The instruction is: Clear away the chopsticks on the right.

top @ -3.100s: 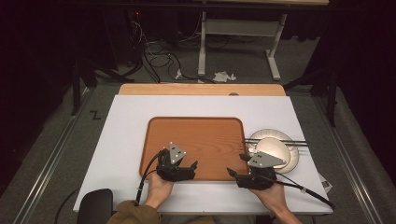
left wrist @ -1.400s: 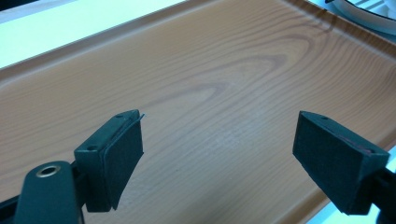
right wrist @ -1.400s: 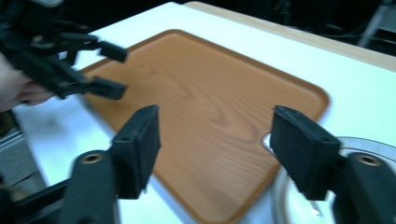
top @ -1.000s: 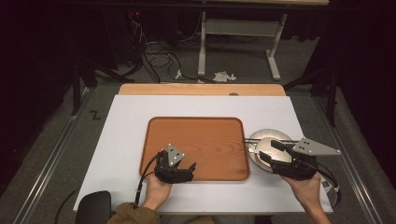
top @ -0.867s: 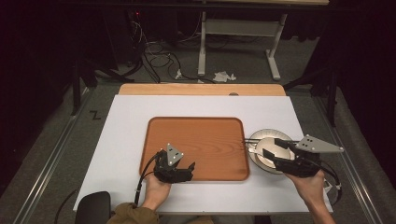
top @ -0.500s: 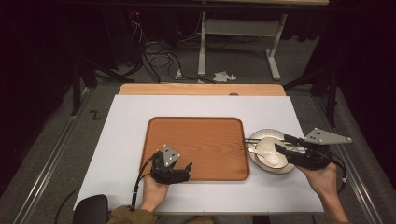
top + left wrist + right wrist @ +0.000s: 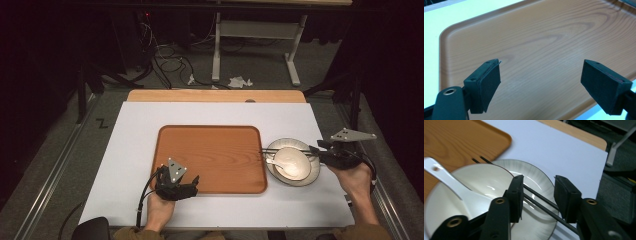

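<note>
A white table (image 7: 125, 150) is carrying a wooden tray (image 7: 210, 155), which is lying bare at its middle. Just right of the tray, a pale plate (image 7: 314, 172) is holding a white bowl (image 7: 292, 162), and a white spoon (image 7: 446, 182) is resting in that bowl with its handle pointing toward the tray. Two thin black chopsticks (image 7: 541, 200) are lying across the plate's rim, their tips reaching to the tray's edge.

The left gripper (image 7: 192, 186) is hovering over the tray's near edge, its jaws standing wide apart with nothing between them. The right gripper (image 7: 537, 197) is sitting at the plate's right side; its jaws have just been closing and are straddling the chopsticks, though whether the pads are pressing on them I cannot tell.
</note>
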The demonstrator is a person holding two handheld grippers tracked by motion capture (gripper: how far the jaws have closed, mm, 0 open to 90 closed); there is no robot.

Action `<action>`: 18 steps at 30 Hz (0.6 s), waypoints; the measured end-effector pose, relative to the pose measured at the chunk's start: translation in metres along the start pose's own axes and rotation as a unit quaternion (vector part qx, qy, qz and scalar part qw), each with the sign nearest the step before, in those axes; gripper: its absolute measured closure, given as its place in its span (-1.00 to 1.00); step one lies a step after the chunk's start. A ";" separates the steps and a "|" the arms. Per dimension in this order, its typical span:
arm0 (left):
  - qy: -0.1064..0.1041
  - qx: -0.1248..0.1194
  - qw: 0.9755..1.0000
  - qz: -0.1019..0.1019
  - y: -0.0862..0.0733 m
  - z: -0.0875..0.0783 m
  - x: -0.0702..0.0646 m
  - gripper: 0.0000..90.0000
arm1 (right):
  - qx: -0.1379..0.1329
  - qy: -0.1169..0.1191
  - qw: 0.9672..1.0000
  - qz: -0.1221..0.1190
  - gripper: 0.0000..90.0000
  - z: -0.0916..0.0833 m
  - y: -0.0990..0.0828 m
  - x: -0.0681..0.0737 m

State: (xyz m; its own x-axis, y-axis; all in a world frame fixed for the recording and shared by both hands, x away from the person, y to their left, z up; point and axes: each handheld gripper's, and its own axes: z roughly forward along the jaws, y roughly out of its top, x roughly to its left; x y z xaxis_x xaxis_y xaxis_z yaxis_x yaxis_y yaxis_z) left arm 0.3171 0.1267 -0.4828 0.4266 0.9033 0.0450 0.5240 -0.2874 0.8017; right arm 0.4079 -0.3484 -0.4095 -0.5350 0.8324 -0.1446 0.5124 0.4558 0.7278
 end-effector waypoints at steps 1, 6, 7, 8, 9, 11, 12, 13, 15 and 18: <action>0.001 0.000 1.000 0.000 0.000 -0.001 0.000 -0.64 | 0.009 -0.002 1.000 -0.004 0.40 0.005 -0.001 -0.003; 0.003 0.010 1.000 0.000 -0.004 -0.001 0.001 -0.64 | 0.045 -0.005 0.999 0.000 0.51 0.024 -0.006 -0.013; 0.004 0.010 1.000 -0.001 -0.004 -0.001 0.001 -0.64 | 0.052 -0.007 0.999 -0.001 0.53 0.026 -0.007 -0.014; 0.005 0.012 1.000 0.000 -0.005 -0.002 0.001 -0.64 | 0.057 -0.006 0.998 0.000 0.54 0.029 -0.008 -0.015; 0.005 0.012 1.000 0.000 -0.005 -0.002 0.001 -0.64 | 0.059 -0.008 0.998 -0.002 0.55 0.032 -0.008 -0.016; 0.008 0.012 1.000 -0.003 -0.006 -0.004 0.001 -0.64 | 0.068 -0.010 0.998 -0.006 0.58 0.036 -0.009 -0.018; 0.008 0.014 1.000 -0.002 -0.007 -0.004 0.002 -0.64 | 0.072 -0.009 0.997 -0.006 0.59 0.039 -0.009 -0.018; 0.008 0.014 1.000 -0.004 -0.007 -0.004 0.002 -0.64 | 0.075 -0.010 0.997 -0.007 0.60 0.041 -0.009 -0.018; 0.011 0.014 1.000 -0.007 -0.008 -0.006 0.003 -0.64 | 0.086 -0.006 0.996 -0.012 0.62 0.046 -0.009 -0.018; 0.015 0.014 1.000 -0.010 -0.010 -0.008 0.005 -0.64 | 0.098 -0.006 0.995 -0.024 0.62 0.051 -0.008 -0.019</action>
State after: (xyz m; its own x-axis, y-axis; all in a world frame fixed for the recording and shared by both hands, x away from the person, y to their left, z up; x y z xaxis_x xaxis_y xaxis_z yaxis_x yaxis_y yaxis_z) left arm 0.3079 0.1364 -0.4856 0.3932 0.9182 0.0472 0.5530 -0.2772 0.7857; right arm 0.4486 -0.3518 -0.4469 -0.5543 0.8115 -0.1850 0.6081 0.5466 0.5757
